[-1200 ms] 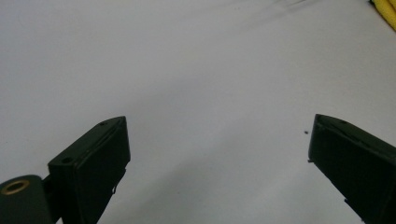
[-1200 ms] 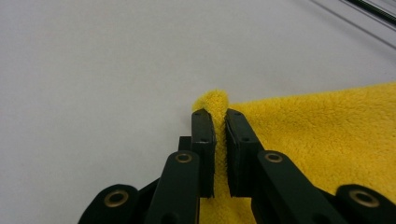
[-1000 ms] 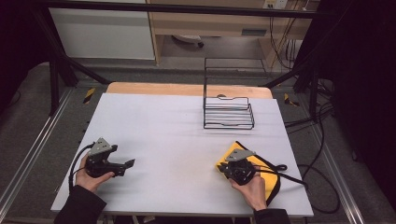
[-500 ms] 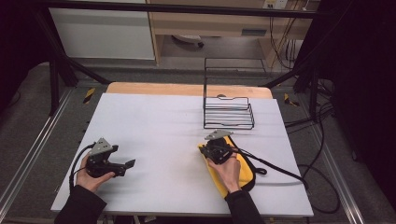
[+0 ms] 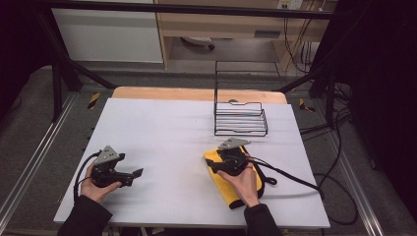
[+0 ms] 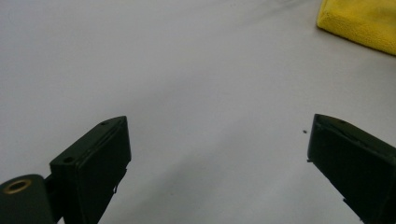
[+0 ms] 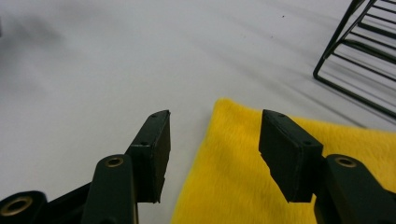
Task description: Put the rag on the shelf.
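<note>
Yellow cloth (image 5: 227, 183), plush and folded, lying on the white table (image 5: 167, 128) at the near right, just short of the black wire rack (image 5: 240, 118). Long axis running from the near edge up and away toward the rack, slightly slanted left at its far end. Right gripper (image 7: 215, 140) poised over that far left corner, fingers (image 7: 156, 140) apart and just opened, nothing pinched; one finger over bare table, the other over the yellow pile, cloth edge passing between them. Cloth directly below and ahead of these fingers, so probably only a small drop and a close needed to take the corner. Left gripper (image 6: 217, 158) resting well apart at the near left of the table, fingers (image 6: 100, 161) spread wide on nothing, cloth showing only as a yellow corner (image 6: 359, 21) far off to its upper right. Right hand (image 5: 244, 181) clearly nearer, lying across the cloth itself; left hand (image 5: 96, 183) a long reach away.
</note>
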`<control>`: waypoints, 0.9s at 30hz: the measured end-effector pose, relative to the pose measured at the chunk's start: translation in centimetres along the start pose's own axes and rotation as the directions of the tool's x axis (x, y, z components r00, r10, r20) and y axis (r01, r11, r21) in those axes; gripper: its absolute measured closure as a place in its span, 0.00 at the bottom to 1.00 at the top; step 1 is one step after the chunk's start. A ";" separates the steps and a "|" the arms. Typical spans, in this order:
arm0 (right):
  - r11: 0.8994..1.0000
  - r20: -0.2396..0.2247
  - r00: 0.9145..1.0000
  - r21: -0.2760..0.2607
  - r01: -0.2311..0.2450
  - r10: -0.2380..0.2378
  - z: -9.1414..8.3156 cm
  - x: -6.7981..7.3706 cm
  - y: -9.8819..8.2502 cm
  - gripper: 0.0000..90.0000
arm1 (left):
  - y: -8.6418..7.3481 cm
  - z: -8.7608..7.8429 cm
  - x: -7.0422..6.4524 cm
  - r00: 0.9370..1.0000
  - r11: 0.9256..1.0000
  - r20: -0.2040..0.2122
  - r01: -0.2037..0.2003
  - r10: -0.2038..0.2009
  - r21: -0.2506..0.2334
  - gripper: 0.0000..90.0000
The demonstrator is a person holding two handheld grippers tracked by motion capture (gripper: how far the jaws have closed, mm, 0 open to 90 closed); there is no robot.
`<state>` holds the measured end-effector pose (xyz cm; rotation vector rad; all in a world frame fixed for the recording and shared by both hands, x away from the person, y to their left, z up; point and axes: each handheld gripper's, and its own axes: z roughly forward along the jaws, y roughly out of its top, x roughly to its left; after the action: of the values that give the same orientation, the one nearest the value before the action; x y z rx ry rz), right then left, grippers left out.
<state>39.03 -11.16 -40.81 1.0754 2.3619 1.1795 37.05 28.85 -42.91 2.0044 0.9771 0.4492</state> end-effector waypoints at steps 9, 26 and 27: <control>0.998 -0.044 0.999 0.064 -0.028 0.030 -3.3 1.4 -5.7 0.50 | 0.1 0.1 -0.2 1.000 1.000 0.001 -0.006 0.006 0.003 0.07; 0.988 -0.001 0.999 0.147 0.052 -0.052 -3.3 2.6 -7.5 0.98 | 0.1 0.0 -0.4 1.000 1.000 0.005 -0.005 0.005 0.002 0.07; 0.988 -0.001 0.999 0.147 0.050 -0.050 -3.3 2.6 -7.4 0.98 | 0.1 0.0 -0.4 1.000 1.000 0.005 -0.004 0.004 0.001 0.07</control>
<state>31.83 -13.98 -44.34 1.0548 2.4918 0.9995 36.88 28.50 -42.82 2.0079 0.9706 0.4451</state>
